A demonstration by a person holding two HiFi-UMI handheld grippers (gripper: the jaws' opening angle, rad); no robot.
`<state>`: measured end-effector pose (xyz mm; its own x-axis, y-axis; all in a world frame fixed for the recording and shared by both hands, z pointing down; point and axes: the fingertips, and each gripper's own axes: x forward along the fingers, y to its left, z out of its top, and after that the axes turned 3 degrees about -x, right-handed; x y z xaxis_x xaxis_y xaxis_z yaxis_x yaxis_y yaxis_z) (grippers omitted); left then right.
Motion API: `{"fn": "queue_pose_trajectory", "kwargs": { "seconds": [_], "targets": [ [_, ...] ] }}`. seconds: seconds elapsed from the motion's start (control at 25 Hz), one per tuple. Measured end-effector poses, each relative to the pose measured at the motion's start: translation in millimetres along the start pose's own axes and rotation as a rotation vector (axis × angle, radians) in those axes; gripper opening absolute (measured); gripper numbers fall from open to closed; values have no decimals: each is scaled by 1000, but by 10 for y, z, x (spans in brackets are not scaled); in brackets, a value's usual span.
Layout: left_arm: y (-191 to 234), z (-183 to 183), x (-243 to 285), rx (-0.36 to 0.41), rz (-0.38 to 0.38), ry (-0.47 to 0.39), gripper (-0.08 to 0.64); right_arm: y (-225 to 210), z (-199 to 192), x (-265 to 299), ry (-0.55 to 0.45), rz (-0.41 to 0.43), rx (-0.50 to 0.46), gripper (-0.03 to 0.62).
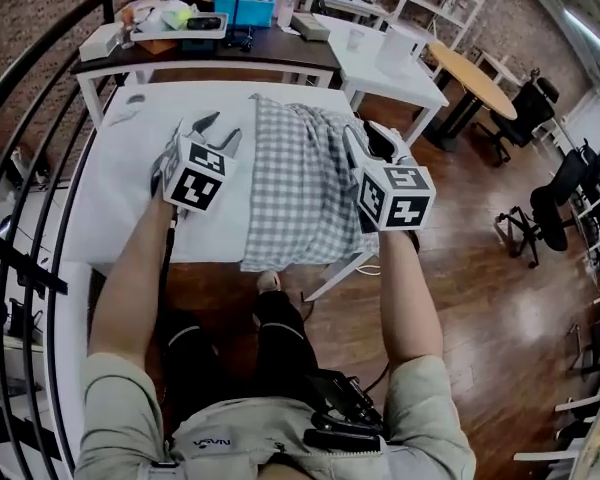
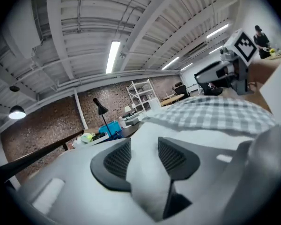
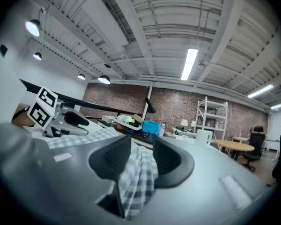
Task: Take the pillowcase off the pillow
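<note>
Pointing forward, left hand-held gripper (image 1: 216, 128) and right hand-held gripper (image 1: 373, 140) flanking pillowcase (image 1: 295, 190).

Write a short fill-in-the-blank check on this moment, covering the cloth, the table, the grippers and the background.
1. The pillowcase has a grey-and-white ___ pattern.
2. The table it lies on is ___ in colour.
3. The fingers of the left gripper and of the right gripper stand ___.
4. The bin on the dark desk behind is ___.
Missing words: checked; white; apart; blue.
</note>
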<state>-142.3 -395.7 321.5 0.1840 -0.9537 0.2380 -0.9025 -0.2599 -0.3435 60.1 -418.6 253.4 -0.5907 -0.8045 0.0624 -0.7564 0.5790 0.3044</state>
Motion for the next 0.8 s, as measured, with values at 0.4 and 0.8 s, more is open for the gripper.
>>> {"fn": "queue_pose_trajectory", "kwargs": {
  "seconds": [0.4, 0.8],
  "targets": [
    [-495, -322, -507, 166, 88, -111, 14, 189, -400, 893, 359, 57, -210, 120],
    [-165, 147, -1146, 48, 111, -296, 14, -309, -203, 881, 296, -122, -196, 14]
  ]
}}
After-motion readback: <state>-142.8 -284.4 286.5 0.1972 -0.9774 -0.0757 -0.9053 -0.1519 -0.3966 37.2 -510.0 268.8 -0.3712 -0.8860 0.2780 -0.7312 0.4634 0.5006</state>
